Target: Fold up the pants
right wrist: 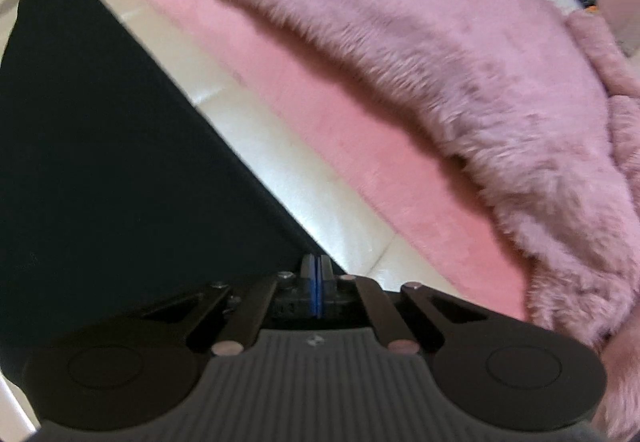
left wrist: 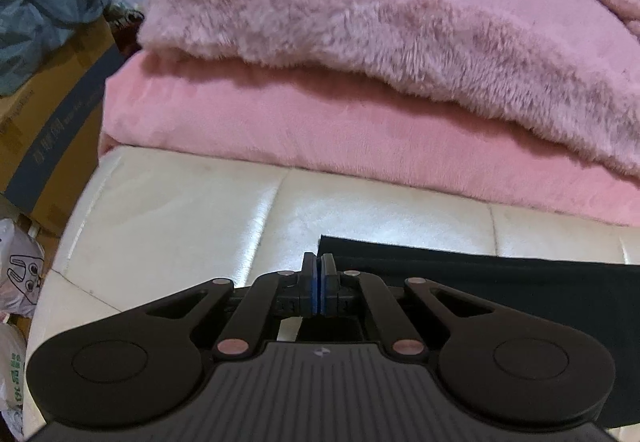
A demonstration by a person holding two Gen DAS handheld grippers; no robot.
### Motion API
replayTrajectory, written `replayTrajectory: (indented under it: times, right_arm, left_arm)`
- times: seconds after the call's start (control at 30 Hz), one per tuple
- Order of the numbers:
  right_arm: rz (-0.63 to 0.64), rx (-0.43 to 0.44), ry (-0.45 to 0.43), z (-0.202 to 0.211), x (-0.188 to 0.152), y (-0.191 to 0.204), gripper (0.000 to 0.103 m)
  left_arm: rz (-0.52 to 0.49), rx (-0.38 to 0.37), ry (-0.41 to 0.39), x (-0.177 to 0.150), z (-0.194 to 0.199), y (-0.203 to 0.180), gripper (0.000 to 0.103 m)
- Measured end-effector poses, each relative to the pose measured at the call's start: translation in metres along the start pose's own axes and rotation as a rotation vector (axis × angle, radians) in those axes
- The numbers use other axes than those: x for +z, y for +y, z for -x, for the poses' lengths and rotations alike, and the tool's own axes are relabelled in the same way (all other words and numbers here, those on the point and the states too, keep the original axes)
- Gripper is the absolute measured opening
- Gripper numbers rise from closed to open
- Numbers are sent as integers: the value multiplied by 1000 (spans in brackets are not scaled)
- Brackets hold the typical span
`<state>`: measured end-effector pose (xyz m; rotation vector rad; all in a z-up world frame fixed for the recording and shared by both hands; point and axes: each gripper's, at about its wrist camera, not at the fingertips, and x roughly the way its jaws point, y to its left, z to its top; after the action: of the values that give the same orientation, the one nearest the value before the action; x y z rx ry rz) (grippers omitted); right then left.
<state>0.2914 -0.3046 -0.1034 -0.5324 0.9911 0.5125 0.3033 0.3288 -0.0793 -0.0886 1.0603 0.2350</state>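
Note:
The black pants [left wrist: 500, 282] lie flat on a white padded bench [left wrist: 168, 210]. In the left wrist view their near corner sits right at my left gripper [left wrist: 319, 266], whose blue pads are pressed together at the cloth's edge. In the right wrist view the pants [right wrist: 100, 146] fill the left half as a dark sheet with a straight edge running down to my right gripper [right wrist: 317, 270], also closed at that edge. Whether cloth is pinched between either pair of pads does not show.
A pink mattress cover [left wrist: 320, 130] and a fluffy pink blanket [left wrist: 380, 14] lie beyond the bench. Cardboard boxes [left wrist: 48, 114], a grey bag [left wrist: 44, 14] and plastic bags [left wrist: 20, 274] stand at the left.

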Motion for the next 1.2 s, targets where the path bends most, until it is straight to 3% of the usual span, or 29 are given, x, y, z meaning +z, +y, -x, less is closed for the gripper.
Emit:
replayTrajectory:
  times: [0.13,0.7,0.77,0.83,0.93,1.03,1.1,1.17,1.2]
  right_arm:
    - [-58,-37,-61,18,-5,-4,0]
    - [-146,-110,10,-39,-9,5,0]
    - [-158,-138,7,-36,-7,8,5]
    - [-177,-162,-6,-30,-5,12,20]
    - [-216,-200,-36,-14,-2,23,21]
    - [-280,-187,-85,5,-1,39,21]
    - [-311,-169,-102,10,-2,52,21]
    - [-329,-167,-110,10,-2,63,21]
    - [-337,-172,-111,6,-1,66,21]
  left_arm:
    - [-4,12,-27,2,2,0,0]
    - [3,49,0,-7,-50,-5,1]
    - [27,53,1,-5,-49,-2,8]
    - [49,55,-21,-4,-43,4,12]
    - [96,-3,-66,-5,-22,16,15]
    - [90,-77,-92,-11,-5,21,26]
    - [55,-68,-102,-13,-4,18,37]
    - [45,-62,-87,-14,-10,15,40]
    - [43,-66,-76,-15,-15,14,48]
